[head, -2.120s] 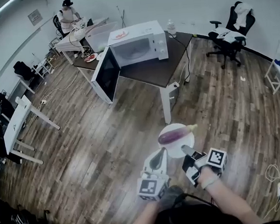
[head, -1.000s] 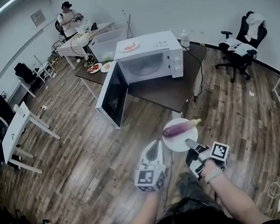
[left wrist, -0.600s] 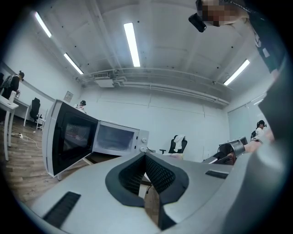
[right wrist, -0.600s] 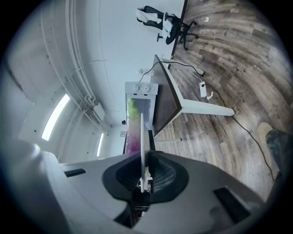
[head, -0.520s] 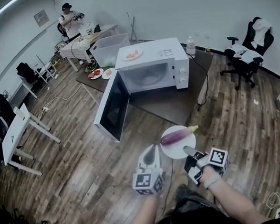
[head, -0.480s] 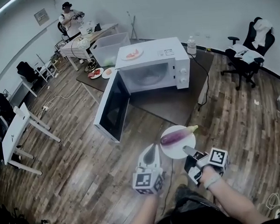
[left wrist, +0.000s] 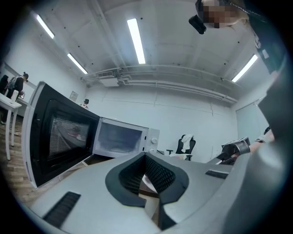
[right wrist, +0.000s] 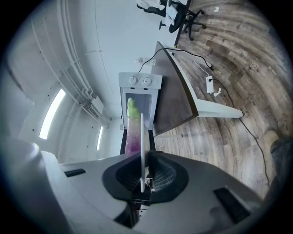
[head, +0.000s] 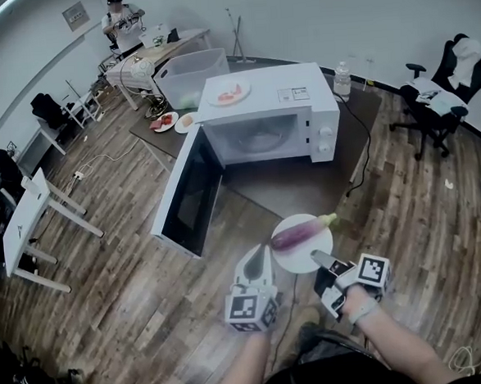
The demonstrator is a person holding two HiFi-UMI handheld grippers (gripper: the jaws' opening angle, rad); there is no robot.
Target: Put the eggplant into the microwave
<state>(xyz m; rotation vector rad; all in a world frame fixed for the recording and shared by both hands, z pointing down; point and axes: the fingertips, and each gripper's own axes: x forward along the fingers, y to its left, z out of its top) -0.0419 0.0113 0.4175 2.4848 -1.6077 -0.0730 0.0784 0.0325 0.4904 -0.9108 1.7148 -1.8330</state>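
The right gripper [head: 317, 258] pinches the rim of a plate [head: 290, 257] bearing the eggplant [head: 297, 233] just ahead of its jaws; held level, it should clear the open microwave [head: 267, 103] beyond. The left gripper [head: 256, 256] is closed, empty.

A plate [head: 293, 259] is held by its near rim between the jaws of the right gripper [head: 317, 257], and an eggplant [head: 297, 234] is laid across it, just ahead of the jaws. The left gripper [head: 256, 265] is positioned just beside the plate, on its left. Ahead of both grippers a microwave [head: 267, 103] is set on a table [head: 297, 183], its door [head: 183, 195] swung out to the left. A bottle [head: 342, 80] is placed to the microwave's right.
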